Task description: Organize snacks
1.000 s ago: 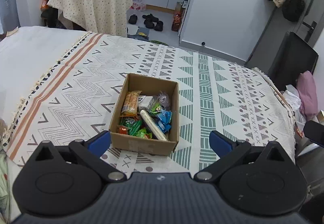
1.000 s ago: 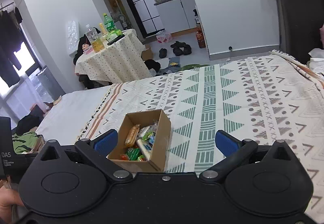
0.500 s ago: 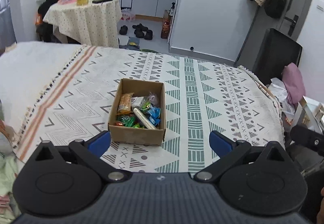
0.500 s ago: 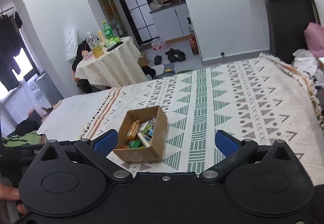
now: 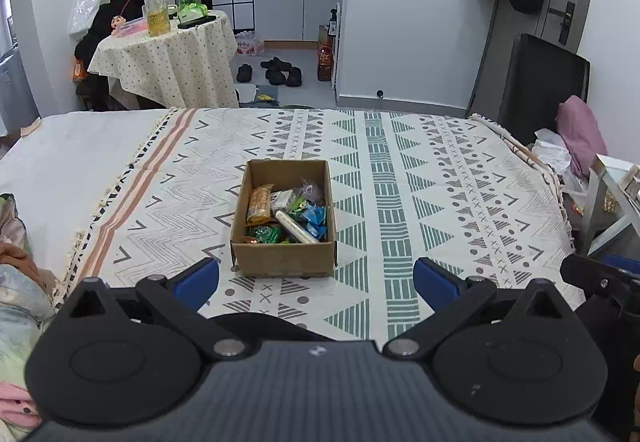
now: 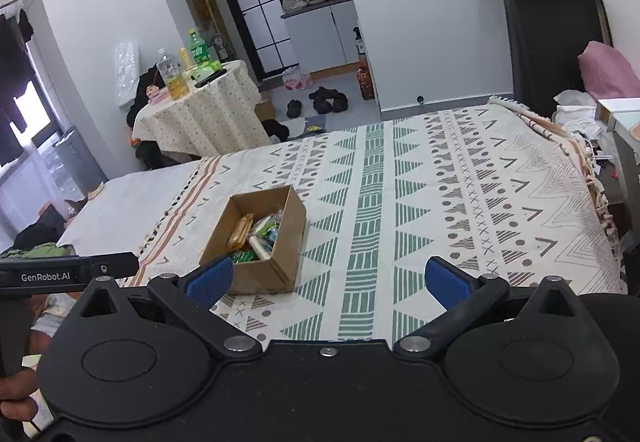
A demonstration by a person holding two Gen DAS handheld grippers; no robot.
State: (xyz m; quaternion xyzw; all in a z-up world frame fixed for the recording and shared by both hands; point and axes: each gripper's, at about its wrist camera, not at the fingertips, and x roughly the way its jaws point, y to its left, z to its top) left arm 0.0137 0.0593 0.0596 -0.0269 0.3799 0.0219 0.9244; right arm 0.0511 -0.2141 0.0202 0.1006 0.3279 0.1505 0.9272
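The snacks already sit packed in the cardboard box (image 5: 283, 218), so the step in hand reads as a closing check or a last tidy, and doing it well means coming in from above with one tool at a time, pads pointed down into the open top — not sideways, where a blue pad would shove the light box across the patterned blanket (image 5: 440, 182). The left gripper (image 5: 316, 278) has its fingers wide apart with nothing between them; the box lies just ahead of the gap, a little toward the left finger, its near wall close beyond the tips and not touching. Inside, an orange cracker packet (image 5: 259, 203) lies on the left-finger side, a white stick pack (image 5: 297, 227) runs diagonally through the middle, and blue wrappers (image 5: 316, 219) sit on the right-finger side. The right gripper (image 6: 327, 277) is likewise spread and empty — here the box (image 6: 256, 238) lies ahead of its left finger, whose pad overlaps the near corner in view; contact cannot be told.
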